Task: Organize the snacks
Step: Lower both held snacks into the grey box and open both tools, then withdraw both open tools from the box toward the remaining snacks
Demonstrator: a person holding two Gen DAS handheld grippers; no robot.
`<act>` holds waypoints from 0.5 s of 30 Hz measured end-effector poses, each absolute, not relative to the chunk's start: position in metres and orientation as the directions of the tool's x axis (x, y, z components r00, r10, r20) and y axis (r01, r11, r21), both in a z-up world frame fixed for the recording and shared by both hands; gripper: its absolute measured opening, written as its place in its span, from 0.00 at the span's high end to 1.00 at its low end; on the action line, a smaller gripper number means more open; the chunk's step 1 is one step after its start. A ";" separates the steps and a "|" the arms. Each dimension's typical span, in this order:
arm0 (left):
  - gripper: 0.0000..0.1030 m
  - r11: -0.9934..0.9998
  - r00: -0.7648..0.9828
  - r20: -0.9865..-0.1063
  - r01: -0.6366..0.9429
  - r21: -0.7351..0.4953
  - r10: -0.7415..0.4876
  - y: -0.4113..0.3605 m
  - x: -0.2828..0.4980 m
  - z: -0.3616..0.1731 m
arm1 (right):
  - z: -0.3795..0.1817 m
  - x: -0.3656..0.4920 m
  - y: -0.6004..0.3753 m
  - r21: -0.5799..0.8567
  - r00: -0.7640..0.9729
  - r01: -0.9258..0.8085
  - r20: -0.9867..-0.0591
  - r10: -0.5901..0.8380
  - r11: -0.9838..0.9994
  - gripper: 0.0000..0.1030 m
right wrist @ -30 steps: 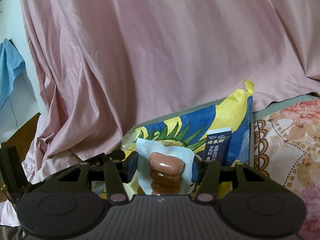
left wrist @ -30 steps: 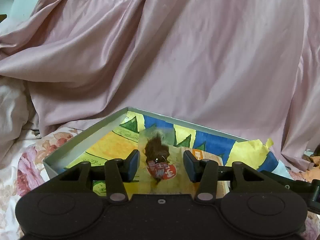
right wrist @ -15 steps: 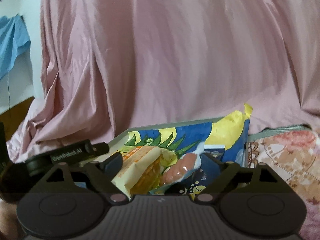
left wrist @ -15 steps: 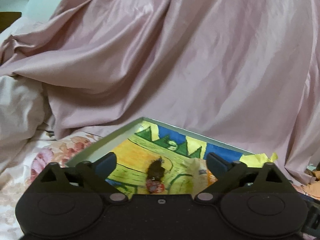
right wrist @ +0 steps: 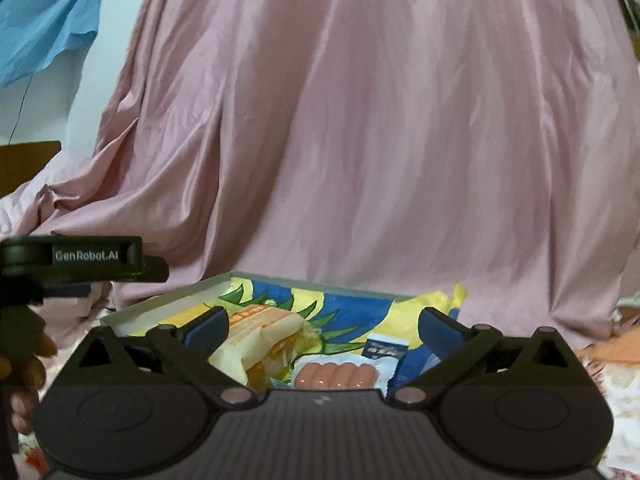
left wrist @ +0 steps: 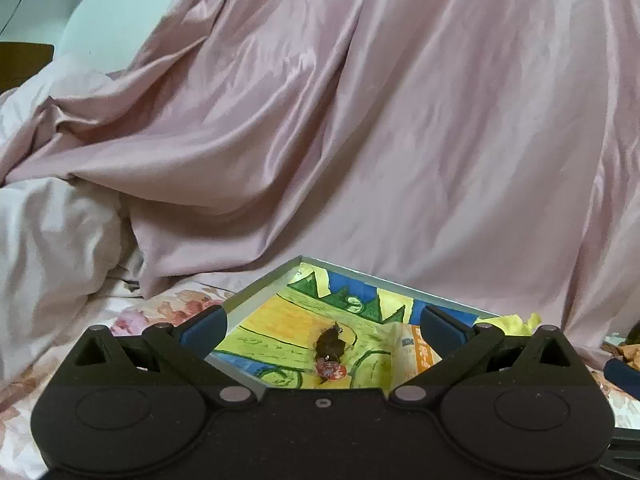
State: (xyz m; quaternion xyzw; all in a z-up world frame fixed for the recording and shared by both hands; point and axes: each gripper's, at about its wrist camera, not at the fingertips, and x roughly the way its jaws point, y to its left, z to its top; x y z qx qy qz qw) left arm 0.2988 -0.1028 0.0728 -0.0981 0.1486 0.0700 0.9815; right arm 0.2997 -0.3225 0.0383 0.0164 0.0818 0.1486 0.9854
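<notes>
A grey tray [left wrist: 260, 285] lined with a yellow, blue and green painted sheet lies on the bed. In it lies a clear packet of dark dried snack [left wrist: 330, 350] with a red label, low and apart from the pads of my left gripper [left wrist: 322, 326], whose jaws are opening wide and grip nothing. The right wrist view shows the tray [right wrist: 168, 304] holding a sausage packet [right wrist: 336, 376], an orange-and-yellow bread packet [right wrist: 256, 336] and a dark blue sachet [right wrist: 386, 348]. My right gripper [right wrist: 323, 326] hovers over them with jaws opening and nothing pressed between the pads.
A pink satin sheet [left wrist: 400, 140] is draped high behind the tray. White bedding [left wrist: 52, 240] bulges at the left above a floral bedcover [left wrist: 168, 304]. Orange wrappers [left wrist: 628, 350] lie at the far right. The left gripper's body [right wrist: 92, 258] and a hand [right wrist: 28, 372] stand left of the tray.
Both grippers opened and let go: the dark snack packet and the sausage packet dropped into the tray. Both grippers drew back and rose a little; the right one rolled level.
</notes>
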 end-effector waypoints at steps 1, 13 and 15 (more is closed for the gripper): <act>0.01 0.972 0.947 -0.302 -0.165 -0.170 0.108 -0.102 0.293 0.074 | 0.039 0.294 -0.322 0.049 0.946 -0.285 -0.147 0.289 0.957 0.00; 0.01 0.976 0.947 -0.303 -0.159 -0.149 0.108 -0.085 0.222 0.072 | 0.042 0.232 -0.329 0.112 0.959 -0.245 -0.122 0.258 0.963 0.00; 0.01 0.976 0.945 -0.308 -0.160 -0.149 0.108 -0.082 0.211 0.070 | 0.039 0.220 -0.331 0.121 0.959 -0.236 -0.133 0.252 0.964 0.00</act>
